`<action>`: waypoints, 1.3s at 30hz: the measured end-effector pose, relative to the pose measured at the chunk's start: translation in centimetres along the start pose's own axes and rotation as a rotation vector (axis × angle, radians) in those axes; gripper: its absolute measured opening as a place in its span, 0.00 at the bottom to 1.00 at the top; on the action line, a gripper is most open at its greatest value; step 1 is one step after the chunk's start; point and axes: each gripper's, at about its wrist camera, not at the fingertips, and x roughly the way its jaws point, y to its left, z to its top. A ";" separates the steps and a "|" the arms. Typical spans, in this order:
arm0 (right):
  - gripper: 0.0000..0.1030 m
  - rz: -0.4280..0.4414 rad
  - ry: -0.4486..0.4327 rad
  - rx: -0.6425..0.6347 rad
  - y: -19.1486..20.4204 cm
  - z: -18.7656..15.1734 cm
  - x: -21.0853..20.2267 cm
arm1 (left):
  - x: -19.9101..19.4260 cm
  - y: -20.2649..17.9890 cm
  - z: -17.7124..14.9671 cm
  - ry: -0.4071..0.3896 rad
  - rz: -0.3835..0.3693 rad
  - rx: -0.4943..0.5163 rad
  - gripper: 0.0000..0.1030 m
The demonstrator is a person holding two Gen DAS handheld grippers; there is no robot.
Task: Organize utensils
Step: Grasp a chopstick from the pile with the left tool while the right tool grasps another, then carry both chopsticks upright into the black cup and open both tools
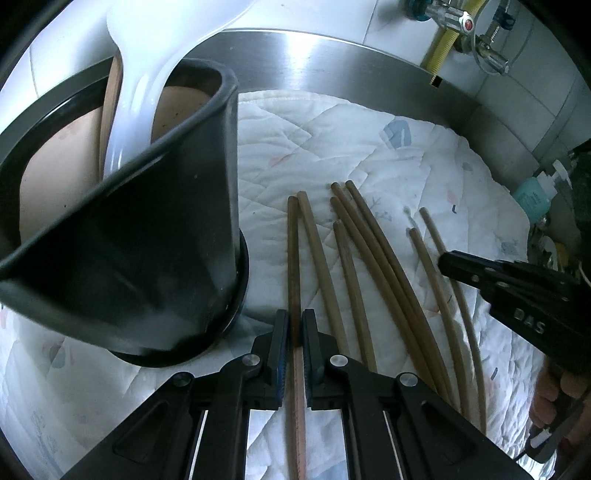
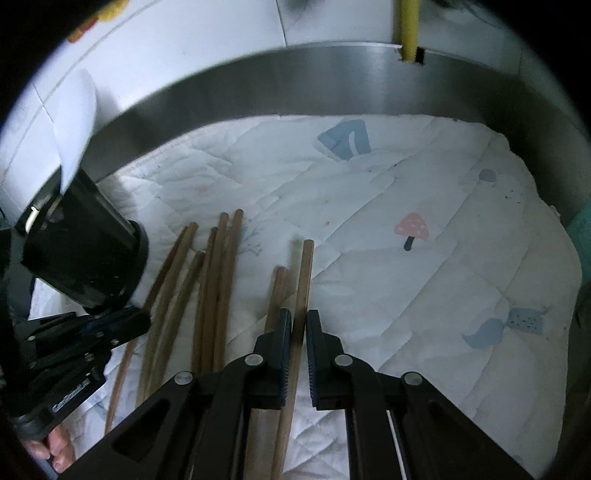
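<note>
Both tongs are clamping one brown wooden chopstick (image 1: 293,258) each (image 2: 301,280); lifting level, perhaps, toward the black plastic holder (image 1: 147,258).

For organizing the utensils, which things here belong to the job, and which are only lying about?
Job: chopsticks; black utensil holder with white ladle; left gripper and right gripper, each shut on one chopstick.
Lying about: quilted cloth; soap bottle; gas valve.

A quilted white cloth (image 2: 424,280) lines the steel basin (image 2: 332,85) — perhaps a sink.
</note>
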 end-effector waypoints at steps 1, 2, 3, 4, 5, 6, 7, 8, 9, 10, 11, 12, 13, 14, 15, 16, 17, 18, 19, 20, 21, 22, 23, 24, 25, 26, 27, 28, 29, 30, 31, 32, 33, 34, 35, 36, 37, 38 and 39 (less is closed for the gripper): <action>0.10 0.006 -0.007 0.003 -0.2 0.0 -0.3 | 0.0 0.1 0.0 -0.002 -0.008 -0.005 0.06; 0.10 0.010 -0.022 0.002 -0.1 0.0 -1.0 | -0.1 0.2 -0.1 -0.004 -0.012 -0.008 0.06; 0.10 0.014 -0.034 -0.002 -0.1 -0.1 -1.5 | -0.2 0.2 -0.1 -0.006 -0.016 -0.013 0.06; 0.10 0.017 -0.044 -0.005 -0.1 -0.1 -2.0 | -0.4 0.3 -0.2 -0.010 -0.024 -0.022 0.06; 0.10 0.019 -0.052 -0.008 -0.1 -0.2 -2.4 | -0.6 0.4 -0.3 -0.015 -0.030 -0.032 0.06; 0.10 0.024 -0.064 -0.010 0.0 -0.2 -3.0 | -1.0 0.5 -0.4 -0.023 -0.039 -0.041 0.06; 0.09 0.031 -0.074 -0.013 0.1 -0.3 -3.6 | -1.6 0.5 -0.5 -0.042 -0.059 -0.051 0.06; 0.09 0.034 -0.085 -0.017 0.1 -0.3 -4.2 | -2.0 0.5 -0.5 -0.052 -0.067 -0.051 0.06; 0.09 0.036 -0.096 -0.020 0.1 -0.4 -4.7 | -2.7 0.4 -0.6 -0.067 -0.073 -0.049 0.06; 0.09 0.038 -0.104 -0.022 0.3 -0.3 -5.0 | -3.6 0.2 -0.7 -0.088 -0.090 -0.047 0.06; 0.09 0.042 -0.117 -0.025 0.4 -0.4 -5.6 | -4.1 0.1 -0.7 -0.100 -0.098 -0.046 0.06; 0.09 0.044 -0.125 -0.023 0.5 -0.4 -6.0 | -4.9 0.0 -0.7 -0.116 -0.103 -0.045 0.06; 0.09 0.049 -0.131 -0.022 0.2 -0.5 -6.6 | -5.9 -0.1 -0.8 -0.140 -0.114 -0.046 0.06; 0.09 0.057 -0.145 -0.020 0.3 -0.4 -7.1 | -6.7 -0.1 -0.8 -0.160 -0.127 -0.051 0.06; 0.09 0.062 -0.156 -0.021 0.4 -0.4 -7.6 | -7.6 -0.1 -0.8 -0.178 -0.137 -0.055 0.06; 0.09 0.067 -0.166 -0.022 0.7 -0.4 -7.9 | -8.7 -0.2 -0.9 -0.206 -0.149 -0.060 0.06; 0.09 0.072 -0.176 -0.023 0.7 -0.4 -8.3 | -9.8 -0.2 -0.9 -0.231 -0.158 -0.061 0.06; 0.09 0.081 -0.194 -0.029 0.9 -0.3 -9.1 | -10.8 -0.2 -0.9 -0.257 -0.165 -0.062 0.06; 0.09 0.088 -0.207 -0.033 1.2 -0.2 -9.3 | -12.2 -0.2 -0.8 -0.293 -0.173 -0.064 0.06; 0.09 0.097 -0.219 -0.033 1.4 0.0 -9.7 | -13.2 -0.1 -0.7 -0.321 -0.184 -0.068 0.06; 0.09 0.110 -0.235 -0.031 1.6 0.1 -10.2 | -14.3 0.0 -0.7 -0.346 -0.191 -0.074 0.06; 0.09 0.121 -0.251 -0.029 1.7 0.3 -10.6 | -15.5 0.2 -0.6 -0.378 -0.196 -0.081 0.06; 0.09 0.128 -0.263 -0.028 1.9 0.6 -10.8 | -16.4 0.5 -0.4 -0.405 -0.196 -0.087 0.06; 0.09 0.137 -0.286 -0.028 2.3 1.0 -11.4 | -17.4 0.8 -0.2 -0.435 -0.201 -0.095 0.06; 0.09 0.150 -0.305 -0.030 2.5 1.2 -11.9 | -18.6 1.3 0.1 -0.473 -0.205 -0.107 0.06; 0.09 0.161 -0.317 -0.031 2.8 1.5 -12.2 | -19.2 1.7 0.6 -0.491 -0.202 -0.114 0.06; 0.09 0.169 -0.335 -0.035 3.2 1.9 -12.8 | -20.1 2.1 1.0 -0.522 -0.195 -0.120 0.06; 0.09 0.175 -0.356 -0.043 3.7 2.3 -13.3 | -20.6 2.6 1.5 -0.544 -0.190 -0.123 0.06; 0.09 0.180 -0.375 -0.050 4.1 2.7 -13.7 | -21.1 3.4 1.9 -0.556 -0.180 -0.129 0.06; 0.09 0.186 -0.389 -0.059 4.5 3.0 -14.2 | -21.4 4.0 2.5 -0.570 -0.170 -0.140 0.06; 0.09 0.190 -0.399 -0.065 4.8 3.2 -14.5 | -21.6 4.4 3.0 -0.580 -0.170 -0.147 0.06; 0.09 0.192 -0.409 -0.069 5.0 3.4 -14.7 | -21.8 5.0 3.5 -0.601 -0.161 -0.156 0.06; 0.09 0.194 -0.424 -0.078 5.5 3.8 -15.1 | -21.9 5.6 3.9 -0.617 -0.148 -0.163 0.06; 0.09 0.197 -0.431 -0.084 5.8 4.0 -15.3 | -21.8 6.3 4.4 -0.623 -0.142 -0.170 0.06; 0.09 0.199 -0.436 -0.089 6.0 4.2 -15.4 | -21.8 7.0 4.9 -0.630 -0.139 -0.185 0.06; 0.09 0.201 -0.448 -0.098 6.4 4.6 -15.8 | -21.7 7.6 5.4 -0.637 -0.141 -0.198 0.06; 0.09 0.203 -0.457 -0.103 6.7 4.8 -16.2 | -21.7 8.1 5.9 -0.648 -0.138 -0.207 0.06; 0.09 0.208 -0.463 -0.106 6.9 5.0 -16.5 | -21.7 8.5 6.3 -0.660 -0.131 -0.213 0.06; 0.09 0.219 -0.473 -0.111 7.2 5.4 -17.1 | -21.7 8.9 6.8 -0.674 -0.127 -0.216 0.06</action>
